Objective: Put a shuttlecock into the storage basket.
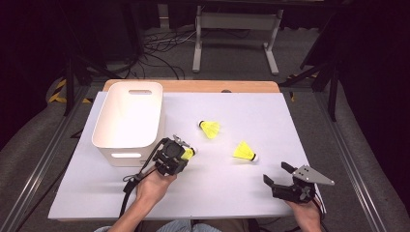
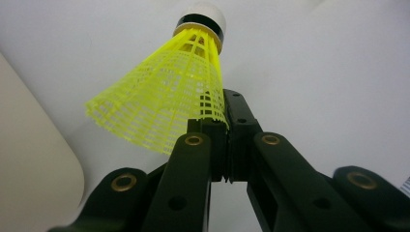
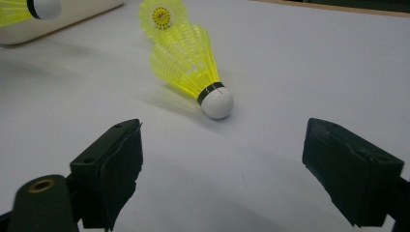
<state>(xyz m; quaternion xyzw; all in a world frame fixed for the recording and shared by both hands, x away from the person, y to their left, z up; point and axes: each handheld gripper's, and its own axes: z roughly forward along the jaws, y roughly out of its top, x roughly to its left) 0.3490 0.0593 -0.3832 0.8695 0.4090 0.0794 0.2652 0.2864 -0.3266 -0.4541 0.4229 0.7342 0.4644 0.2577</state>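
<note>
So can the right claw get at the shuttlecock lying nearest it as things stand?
Probably yes. The right claw stands open, and the nearest shuttlecock lies on its side straight ahead on bare table, with nothing between. The left claw is off by the bin.

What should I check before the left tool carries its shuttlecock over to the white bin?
1. Left tool shut on the held shuttlecock: ok, pinched at the skirt's edge.
2. Grip secure enough for travel: cannot tell.
3. White bin upright, open top: ok.
4. Right tool apart from the path, jaws open: ok.
5. Two other shuttlecocks lying on the table, off the route: ok.
</note>
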